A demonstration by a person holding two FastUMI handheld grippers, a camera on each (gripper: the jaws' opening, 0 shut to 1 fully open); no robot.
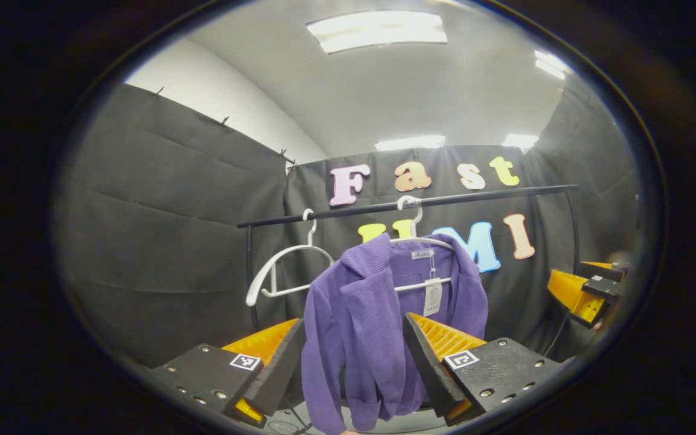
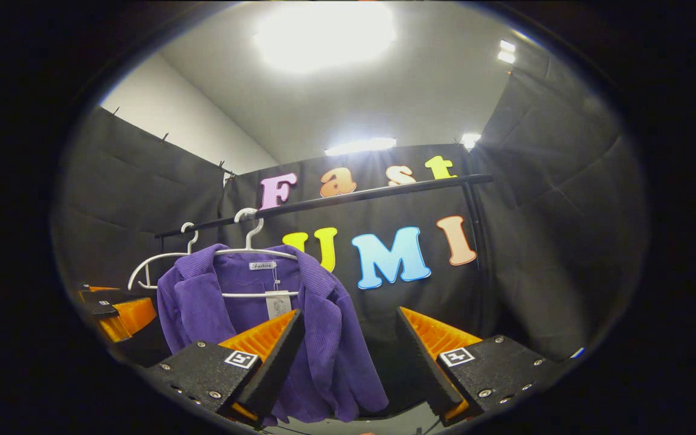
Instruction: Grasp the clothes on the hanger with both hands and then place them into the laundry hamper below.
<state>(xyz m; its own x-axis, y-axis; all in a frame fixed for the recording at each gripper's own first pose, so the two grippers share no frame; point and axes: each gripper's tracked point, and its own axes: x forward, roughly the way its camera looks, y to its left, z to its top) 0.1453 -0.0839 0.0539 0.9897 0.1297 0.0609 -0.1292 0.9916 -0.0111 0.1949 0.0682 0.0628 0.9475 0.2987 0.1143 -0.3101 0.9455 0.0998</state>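
A purple ribbed cardigan [image 1: 360, 314] hangs on a white hanger [image 1: 413, 212] from a black rail [image 1: 481, 195], with a paper tag [image 1: 432, 297] at its open front. My left gripper [image 1: 353, 321] is open just below the rail, and the cardigan's left shoulder and sleeve show in the gap between its fingers. I cannot tell whether the fingers touch the cloth. My right gripper [image 2: 351, 313] is open too, level with the cardigan [image 2: 324, 344], whose right sleeve hangs past its left finger. Each gripper also appears in the other's view: the right gripper [image 1: 589, 290] and the left gripper [image 2: 115, 314].
An empty white hanger [image 1: 281, 260] hangs on the same rail to the left of the cardigan, also seen as the empty hanger [image 2: 154, 263]. The rail's upright post [image 2: 478, 241] stands at the right end. Black cloth walls close in the booth behind and on both sides.
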